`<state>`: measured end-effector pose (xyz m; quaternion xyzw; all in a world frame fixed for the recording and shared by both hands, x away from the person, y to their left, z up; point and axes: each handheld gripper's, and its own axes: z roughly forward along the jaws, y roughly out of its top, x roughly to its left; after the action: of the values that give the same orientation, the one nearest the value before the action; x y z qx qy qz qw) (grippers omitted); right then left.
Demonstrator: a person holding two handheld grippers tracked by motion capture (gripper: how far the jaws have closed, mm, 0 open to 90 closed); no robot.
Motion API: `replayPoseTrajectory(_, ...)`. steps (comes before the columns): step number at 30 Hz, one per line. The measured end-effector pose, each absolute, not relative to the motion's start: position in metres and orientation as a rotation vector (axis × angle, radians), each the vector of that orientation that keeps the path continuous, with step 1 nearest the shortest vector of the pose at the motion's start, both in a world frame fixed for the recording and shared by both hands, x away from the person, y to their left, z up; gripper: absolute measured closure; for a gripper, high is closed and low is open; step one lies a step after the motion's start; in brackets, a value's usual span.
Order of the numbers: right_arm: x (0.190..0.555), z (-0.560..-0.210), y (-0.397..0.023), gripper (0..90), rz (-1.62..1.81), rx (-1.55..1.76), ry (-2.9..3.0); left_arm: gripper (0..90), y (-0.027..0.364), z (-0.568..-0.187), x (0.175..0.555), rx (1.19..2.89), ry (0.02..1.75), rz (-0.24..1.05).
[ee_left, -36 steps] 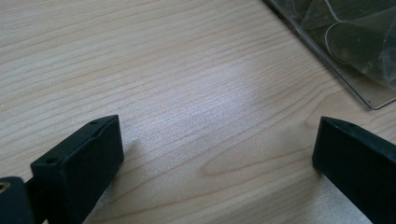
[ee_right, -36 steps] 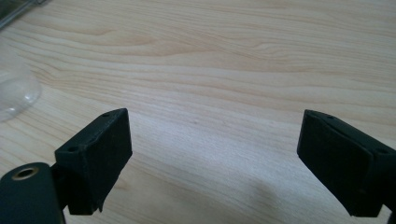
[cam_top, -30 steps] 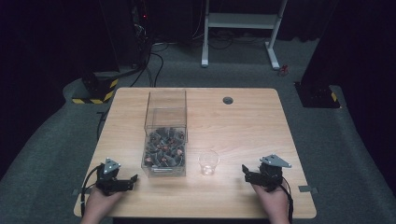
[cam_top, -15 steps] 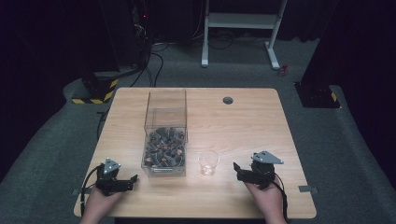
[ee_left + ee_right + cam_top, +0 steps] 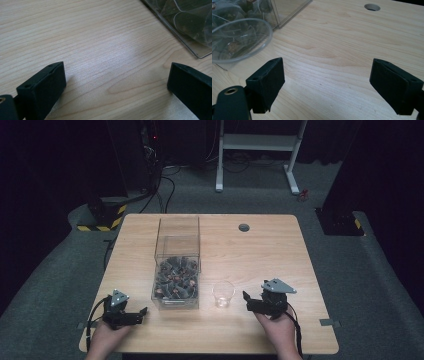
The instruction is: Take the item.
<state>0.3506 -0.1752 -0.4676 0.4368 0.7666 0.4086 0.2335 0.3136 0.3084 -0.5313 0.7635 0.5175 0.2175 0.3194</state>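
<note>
A: Bottom of frame?
B: 2 grippers on the wooden table (image 5: 260, 245), left gripper (image 5: 142, 313) and right gripper (image 5: 245, 300), both spread, empty.
A: Cup?
B: Clear cup (image 5: 223, 293) upright, lower centre, mouth up, beside the clear bin (image 5: 178, 265). Grey carpet (image 5: 55, 285) beyond.

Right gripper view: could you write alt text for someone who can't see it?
Two black gripper jaws stand wide open over a light wooden table, holding nothing. A clear plastic cup sits at left before a clear box.

Table (image 5: 260, 255) — box (image 5: 177, 265), cup (image 5: 223, 293).
</note>
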Motion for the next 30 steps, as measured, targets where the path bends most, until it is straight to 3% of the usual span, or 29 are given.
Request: replayPoseTrajectory(30,0.341,-0.438,-0.152,21.8,1.270,1.051,2.114,2.2,0.308,-0.531,0.314,2.003,1.362,0.575)
